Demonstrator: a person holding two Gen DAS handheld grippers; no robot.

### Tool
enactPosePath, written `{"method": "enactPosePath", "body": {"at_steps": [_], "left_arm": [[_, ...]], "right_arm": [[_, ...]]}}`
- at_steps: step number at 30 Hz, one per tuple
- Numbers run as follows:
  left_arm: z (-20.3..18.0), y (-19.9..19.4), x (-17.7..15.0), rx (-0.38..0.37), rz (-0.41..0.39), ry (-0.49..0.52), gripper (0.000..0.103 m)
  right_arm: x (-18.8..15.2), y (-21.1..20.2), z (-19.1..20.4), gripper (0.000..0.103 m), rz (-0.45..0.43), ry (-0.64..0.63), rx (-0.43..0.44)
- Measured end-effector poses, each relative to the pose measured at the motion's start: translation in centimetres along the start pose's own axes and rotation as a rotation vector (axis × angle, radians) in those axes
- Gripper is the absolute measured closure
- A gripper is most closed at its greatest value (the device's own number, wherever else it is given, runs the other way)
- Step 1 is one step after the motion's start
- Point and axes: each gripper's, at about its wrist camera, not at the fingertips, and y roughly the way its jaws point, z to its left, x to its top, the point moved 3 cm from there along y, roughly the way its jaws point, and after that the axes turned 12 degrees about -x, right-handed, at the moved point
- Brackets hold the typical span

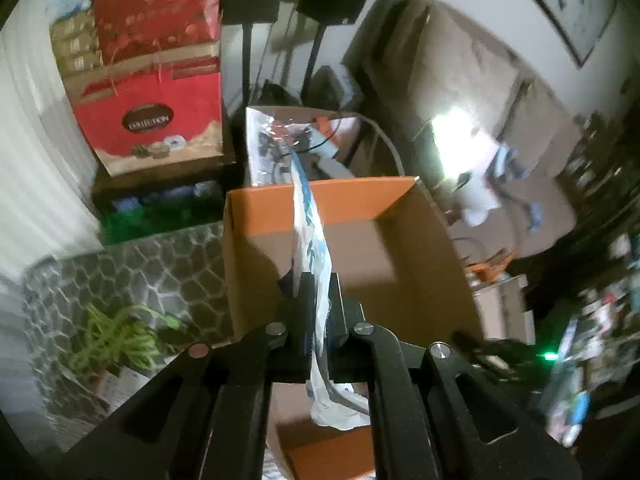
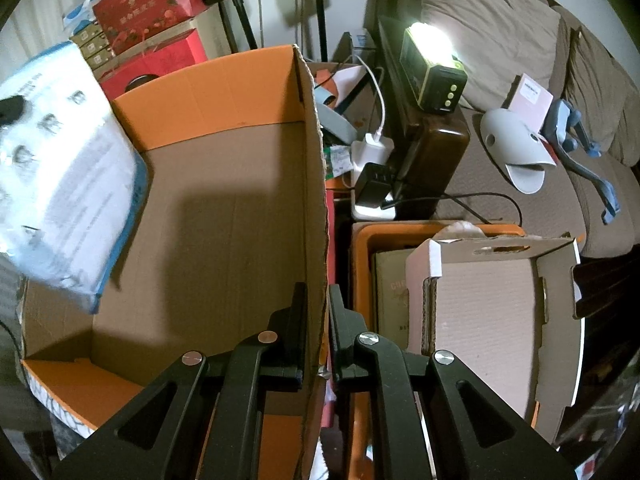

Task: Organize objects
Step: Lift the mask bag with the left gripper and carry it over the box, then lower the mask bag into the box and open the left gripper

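My left gripper (image 1: pixel 318 280) is shut on a flat white and blue plastic packet (image 1: pixel 310 232), seen edge-on, held above the open orange cardboard box (image 1: pixel 340 200). The same packet (image 2: pixel 60 184) shows in the right wrist view, hanging over the box's left side. The box (image 2: pixel 224 96) is brown inside and looks empty. My right gripper (image 2: pixel 318 292) is shut on the box's right wall (image 2: pixel 314 184), one finger inside and one outside.
Red gift bags (image 1: pixel 152 80) stand behind the box. A second orange box with a white carton (image 2: pixel 496 308) lies to the right. Chargers (image 2: pixel 372 168), a lit lamp (image 2: pixel 432 68) and a sofa (image 2: pixel 520 60) are beyond. A plant (image 1: pixel 116 336) is lower left.
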Motion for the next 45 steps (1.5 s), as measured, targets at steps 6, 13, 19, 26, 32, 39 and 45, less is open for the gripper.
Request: {"method": "enactPosePath", "body": {"at_steps": [6,13,19,26,32,39,45], "left_arm": [[-3.1,3.0,0.4,0.135,0.038,0.104,0.098],[-8.0,7.6,0.0,0.123,0.098,0.170,0.092],[-10.3,12.1,-1.0,0.110,0.173,0.187,0.072],[-9.2,12.4,-1.4,0.065,0.171,0.134,0.041],[-7.7,10.5,-0.2,-0.073,0.154,0.047,0.018],[-5.9,7.5,0.9,-0.085,0.101,0.024,0.018],[-3.1,3.9,0.5,-0.027,0.058,0.032,0.018]], "right_arm": [[0.0,0.1,0.1,0.093,0.001,0.000,0.001],[-0.1,0.1,0.2,0.093,0.003,0.000,0.001],[0.0,0.1,0.2,0.093,0.002,0.000,0.002],[-0.3,0.1,0.1,0.093,0.002,-0.005,0.008],[-0.3,0.1,0.1,0.092,0.003,-0.006,0.007],[-0.2,0.1,0.2,0.092,0.008,-0.010,-0.001],[-0.3,0.1,0.3,0.092,0.007,-0.011,-0.001]]}}
